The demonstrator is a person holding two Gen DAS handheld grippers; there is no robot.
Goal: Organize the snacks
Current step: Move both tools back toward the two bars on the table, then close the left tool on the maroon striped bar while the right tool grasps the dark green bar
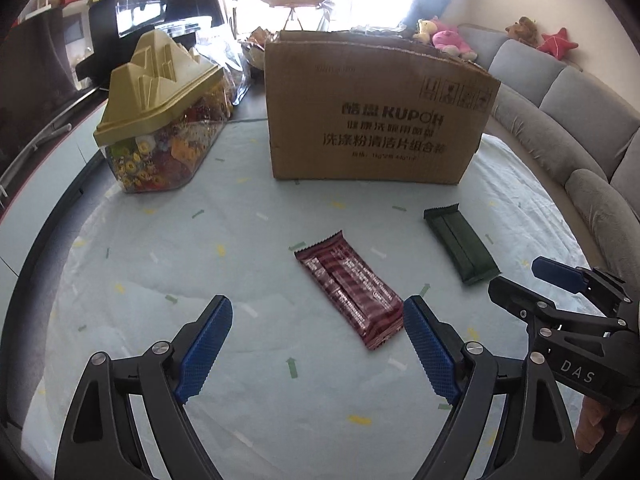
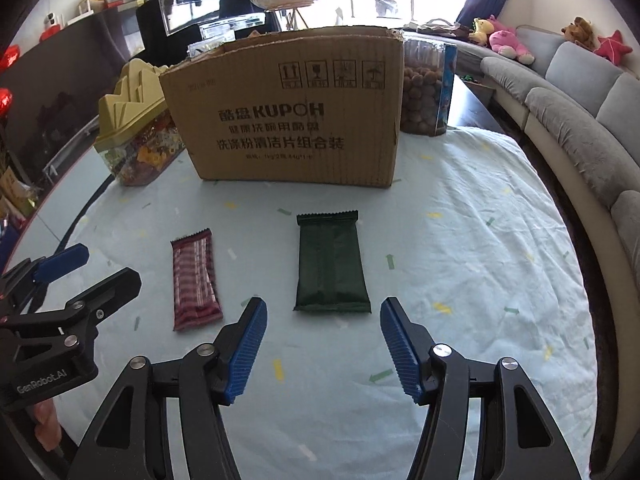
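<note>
Nothing is sorted yet, as far as I can judge: the red bar (image 1: pixel 349 289) and green bar (image 2: pixel 331 264) both lie flat on the surface (image 2: pixel 480 240) before the box (image 2: pixel 288 108) (its inside hidden). My left jaws (image 1: pixel 318 344) gape empty near red, my right jaws (image 2: pixel 323 346) part-open, empty, short of green.

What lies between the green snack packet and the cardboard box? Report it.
Nothing but bare tablecloth. The right wrist view shows only patterned cloth between the green snack packet and the cardboard box.
</note>
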